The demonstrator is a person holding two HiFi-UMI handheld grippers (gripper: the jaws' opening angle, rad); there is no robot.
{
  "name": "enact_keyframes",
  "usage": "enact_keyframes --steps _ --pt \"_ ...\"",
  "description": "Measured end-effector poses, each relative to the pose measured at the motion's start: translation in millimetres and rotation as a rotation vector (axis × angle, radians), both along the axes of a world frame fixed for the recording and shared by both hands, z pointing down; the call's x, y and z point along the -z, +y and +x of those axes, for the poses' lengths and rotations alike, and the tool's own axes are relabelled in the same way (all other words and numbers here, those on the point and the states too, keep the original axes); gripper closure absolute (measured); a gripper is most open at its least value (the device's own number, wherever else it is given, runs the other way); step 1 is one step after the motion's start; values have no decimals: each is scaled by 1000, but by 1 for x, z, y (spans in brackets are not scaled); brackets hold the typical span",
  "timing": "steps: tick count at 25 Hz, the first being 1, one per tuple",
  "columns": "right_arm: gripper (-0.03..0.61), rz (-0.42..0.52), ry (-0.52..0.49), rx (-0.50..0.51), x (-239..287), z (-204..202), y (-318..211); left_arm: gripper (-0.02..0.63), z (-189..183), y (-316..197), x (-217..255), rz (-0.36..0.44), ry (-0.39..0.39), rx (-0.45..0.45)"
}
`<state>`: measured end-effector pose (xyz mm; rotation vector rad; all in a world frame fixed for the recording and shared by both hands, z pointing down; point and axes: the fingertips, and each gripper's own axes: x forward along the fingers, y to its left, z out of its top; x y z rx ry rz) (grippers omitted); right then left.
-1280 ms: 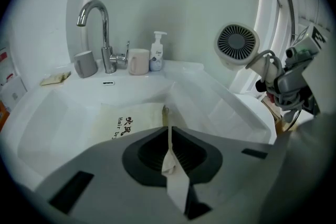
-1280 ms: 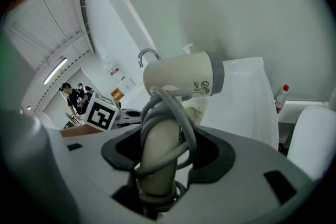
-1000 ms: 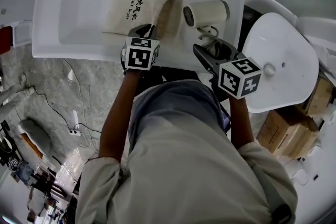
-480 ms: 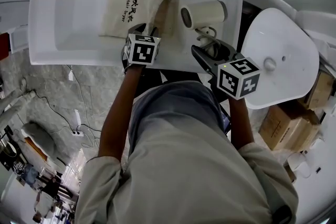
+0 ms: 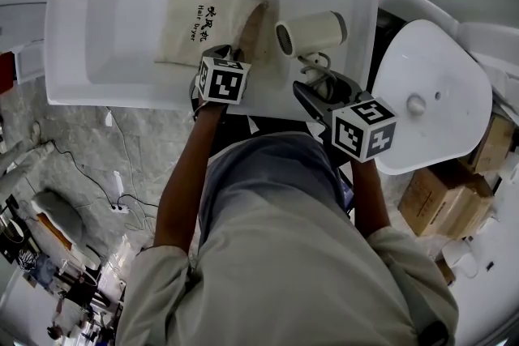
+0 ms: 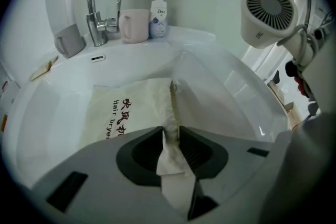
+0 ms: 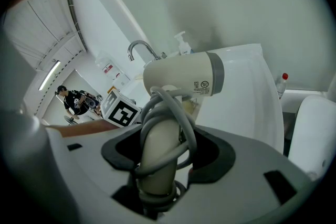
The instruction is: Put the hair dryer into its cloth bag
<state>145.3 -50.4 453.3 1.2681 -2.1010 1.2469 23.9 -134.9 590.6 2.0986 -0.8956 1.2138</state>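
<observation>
The cloth bag (image 5: pixel 203 20) lies flat in the white sink (image 5: pixel 122 20), its long axis running left to right in the head view. Its open mouth is at the right end, facing the hair dryer (image 5: pixel 312 32).

The left gripper (image 6: pixel 170 136) has just been closing. Its fingers (image 6: pixel 197 149) now pinch a fold of the bag's near mouth edge, and the cloth fills the narrow gap between them. That arm reaches forward over the sink's near rim, with the gripper tipped steeply down onto the bag.

The right gripper (image 7: pixel 165 139) is clamped on the dryer's handle, with the cord wound around it. It holds the dryer in the air over the right side of the sink, just beside the bag's mouth and not yet in it. The dryer's barrel lies roughly in line with the bag, grille end toward the opening. The right gripper slants down less steeply than the left.

The next move likely turns on the left gripper lifting the pinched edge so the mouth gapes. The right hand could then slide the dryer in leftward, barrel first.
</observation>
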Motion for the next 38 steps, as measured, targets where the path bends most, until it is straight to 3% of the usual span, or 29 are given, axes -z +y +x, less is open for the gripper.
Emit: enact_keyframes --steps 8,38 --pt "331 -27 4 49 -7 -6 -1 543 -4 -3 10 4 32 27" --pt "331 -196 14 238 -54 -43 14 557 -26 4 33 -35 161 85"
